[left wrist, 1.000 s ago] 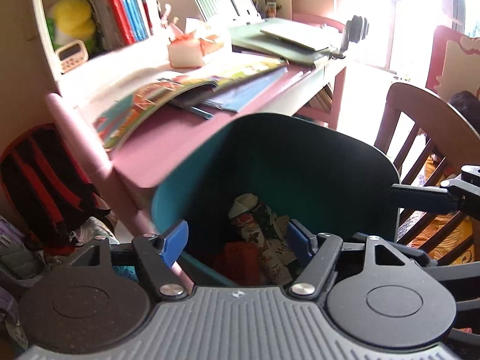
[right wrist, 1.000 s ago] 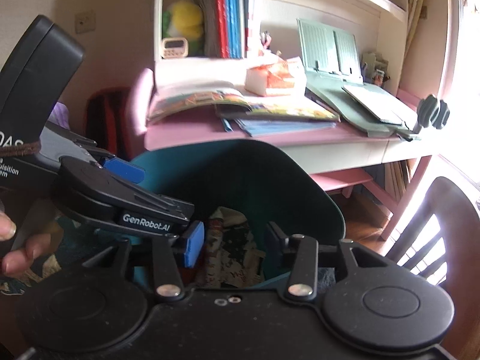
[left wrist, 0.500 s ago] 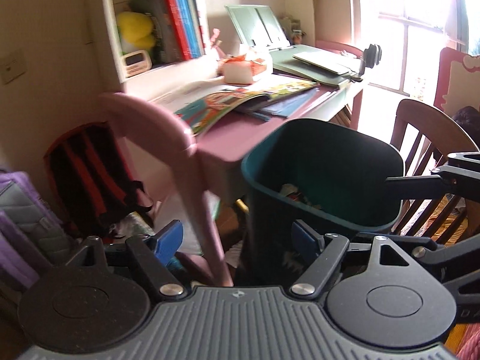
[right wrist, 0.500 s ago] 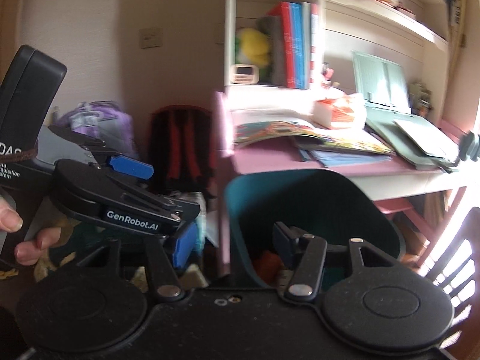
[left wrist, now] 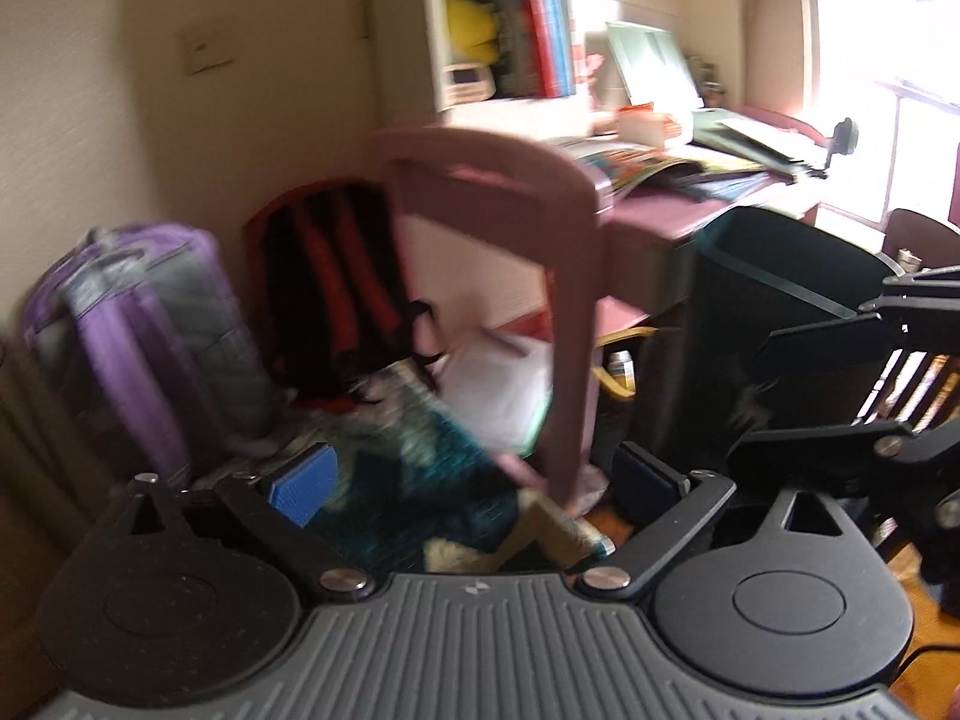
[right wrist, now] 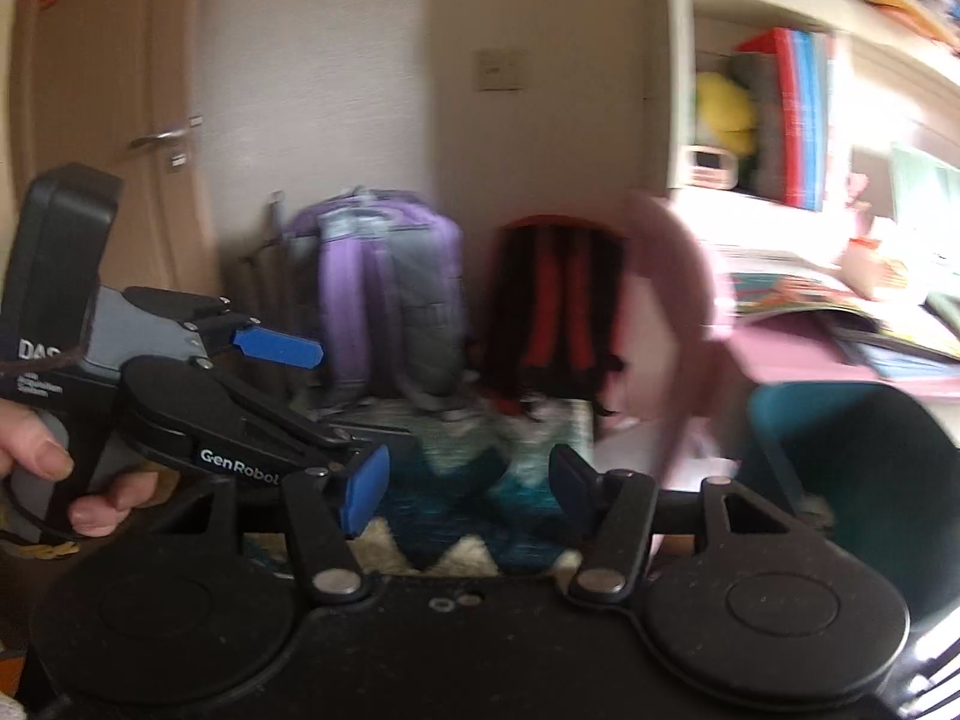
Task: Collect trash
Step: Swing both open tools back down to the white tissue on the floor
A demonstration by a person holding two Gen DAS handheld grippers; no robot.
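Bin [left wrist: 774,324] stands right of both empty, parted tongs [left wrist: 474,480].

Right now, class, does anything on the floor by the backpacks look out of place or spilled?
Yes. Behind the pink chair, white paper lies loose on the floor, with other clutter heaped below the red backpack. Blur hides what it is. The teal bin stands upright, nothing spilled.

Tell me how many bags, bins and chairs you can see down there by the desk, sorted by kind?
Backpacks: 2, a purple backpack and a red-and-black backpack, side by side against the wall.
Bins: 1, the teal bin.
Chairs: 2, the pink chair and, at the right edge, a dark wooden chair.
Total: 5.
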